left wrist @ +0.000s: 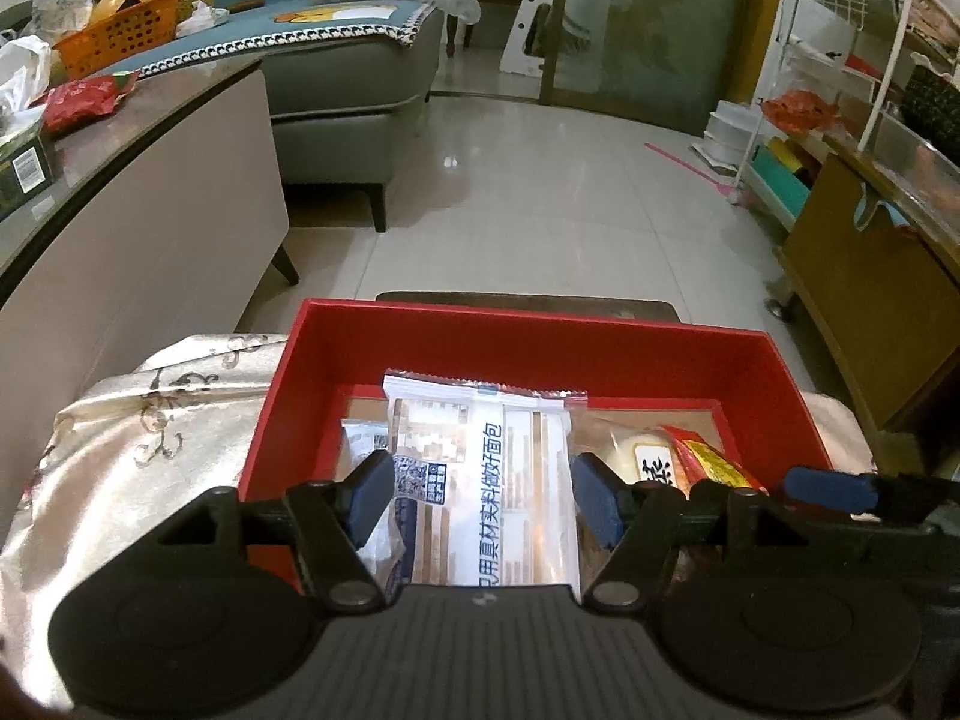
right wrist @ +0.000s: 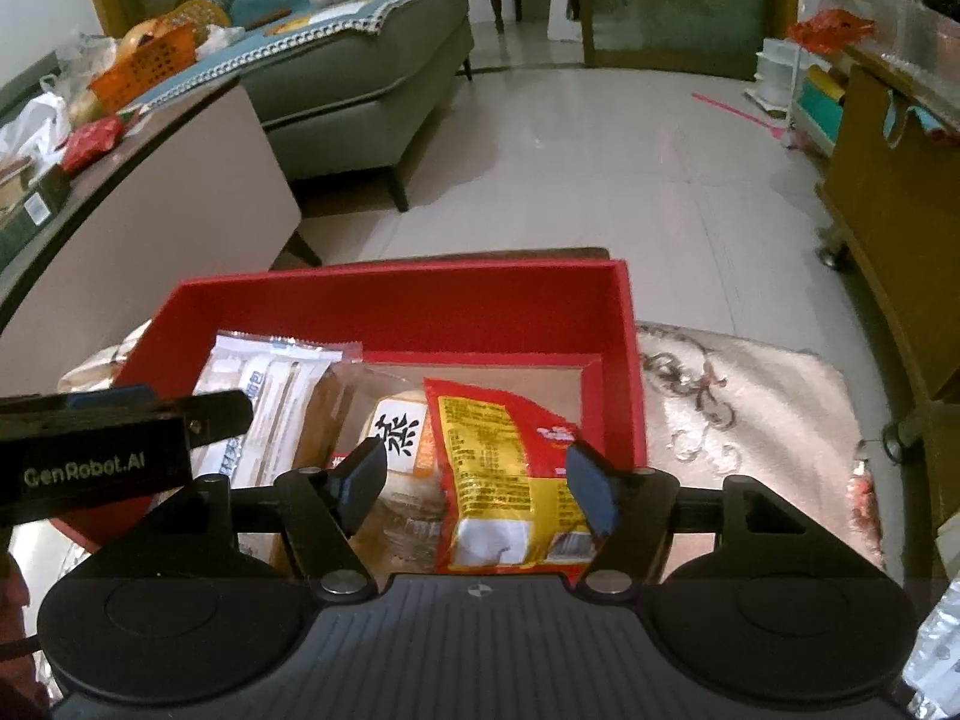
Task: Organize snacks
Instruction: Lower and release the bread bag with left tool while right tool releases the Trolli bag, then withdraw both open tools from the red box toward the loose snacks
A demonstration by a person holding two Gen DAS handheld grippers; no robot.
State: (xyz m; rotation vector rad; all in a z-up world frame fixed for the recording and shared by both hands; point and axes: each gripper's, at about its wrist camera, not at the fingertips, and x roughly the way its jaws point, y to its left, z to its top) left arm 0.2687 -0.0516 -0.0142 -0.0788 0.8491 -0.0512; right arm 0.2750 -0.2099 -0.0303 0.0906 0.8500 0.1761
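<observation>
Right hand-held gripper (right wrist: 474, 489) open, straddling red-yellow snack packet (right wrist: 504, 474) in red box (right wrist: 420, 306).

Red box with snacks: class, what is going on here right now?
A person holds two grippers over a red box on a patterned cloth. The left gripper straddles a white packet; the right gripper straddles a red-yellow packet. Both look open, so the packets seem to lie loose inside the box.
</observation>
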